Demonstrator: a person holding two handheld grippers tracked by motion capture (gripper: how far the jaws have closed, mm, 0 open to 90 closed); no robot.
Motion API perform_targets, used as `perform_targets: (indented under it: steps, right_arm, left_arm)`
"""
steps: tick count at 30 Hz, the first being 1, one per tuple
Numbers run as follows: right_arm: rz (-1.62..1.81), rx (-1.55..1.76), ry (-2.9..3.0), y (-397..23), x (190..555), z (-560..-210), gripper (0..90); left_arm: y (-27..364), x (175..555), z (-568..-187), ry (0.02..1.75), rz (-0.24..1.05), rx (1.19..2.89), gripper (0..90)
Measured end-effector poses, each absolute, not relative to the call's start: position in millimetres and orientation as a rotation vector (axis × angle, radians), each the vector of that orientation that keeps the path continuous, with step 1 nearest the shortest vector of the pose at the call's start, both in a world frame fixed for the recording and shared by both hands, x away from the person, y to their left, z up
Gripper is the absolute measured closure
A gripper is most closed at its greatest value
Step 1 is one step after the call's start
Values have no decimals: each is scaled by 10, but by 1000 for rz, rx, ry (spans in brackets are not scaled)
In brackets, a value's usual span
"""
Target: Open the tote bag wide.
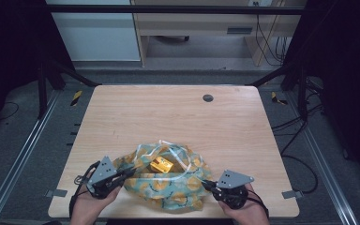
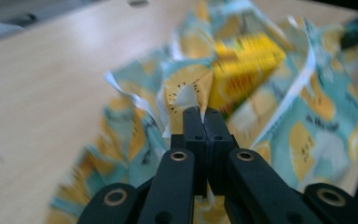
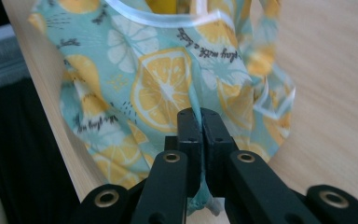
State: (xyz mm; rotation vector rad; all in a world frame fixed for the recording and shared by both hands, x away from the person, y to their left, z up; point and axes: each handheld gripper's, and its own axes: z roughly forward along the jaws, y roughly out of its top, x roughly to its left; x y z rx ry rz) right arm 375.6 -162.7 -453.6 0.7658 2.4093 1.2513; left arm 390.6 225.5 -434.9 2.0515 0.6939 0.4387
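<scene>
One bag [image 1: 168, 180] lies on the table [image 1: 168, 117] near its front edge, between the person's two hands: a thin teal bag printed with yellow lemon slices, crumpled and gaping open at the top. Inside it sits one yellow box [image 1: 161, 165], seen through the mouth in the high view and blurred behind the fabric in the left gripper view. There are two grippers, one at each side of the bag. The left gripper [image 1: 127, 173] comes in from the bag's left side, its jaws clamped together on a fold of the bag's edge [image 2: 186, 93]; the fabric rises in a peak just above the tips. The right gripper [image 1: 206, 185] is at the bag's right side, jaws likewise pressed together, with a strip of the teal fabric [image 3: 196, 116] pinched between them and running down out of the bottom of the grip. One white rim band runs around the bag's opening [image 3: 168, 21]. One dark round hole [image 1: 208, 98] sits in the table top near the far edge, well apart from the bag.
</scene>
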Motion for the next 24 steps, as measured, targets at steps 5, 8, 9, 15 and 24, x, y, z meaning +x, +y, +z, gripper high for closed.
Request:
perform_targets:
  steps: [5, 8, 9, 15, 24]
  right_arm:
    - [1135, 813, 2471, -1604, 3818, -4655, 889]
    - [1103, 840, 2492, -1602, 3854, -4711, 885]
    - [1109, 841, 2497, -1604, 3870, -4714, 867]
    - [1212, 840, 2412, -1639, 3838, -4527, 616]
    - [1288, 801, 2346, -1562, 4048, -4073, 518]
  left_arm:
    - [2164, 3917, -4527, 650, 376, 2154, 900]
    - [2095, 3938, -4618, 660, 368, 2206, 900]
    - [2077, 3938, -4627, 657, 382, 2217, 900]
    - [2080, 3952, -4602, 670, 427, 2204, 900]
    - [2149, 3967, -4546, 700, 470, 2159, 900]
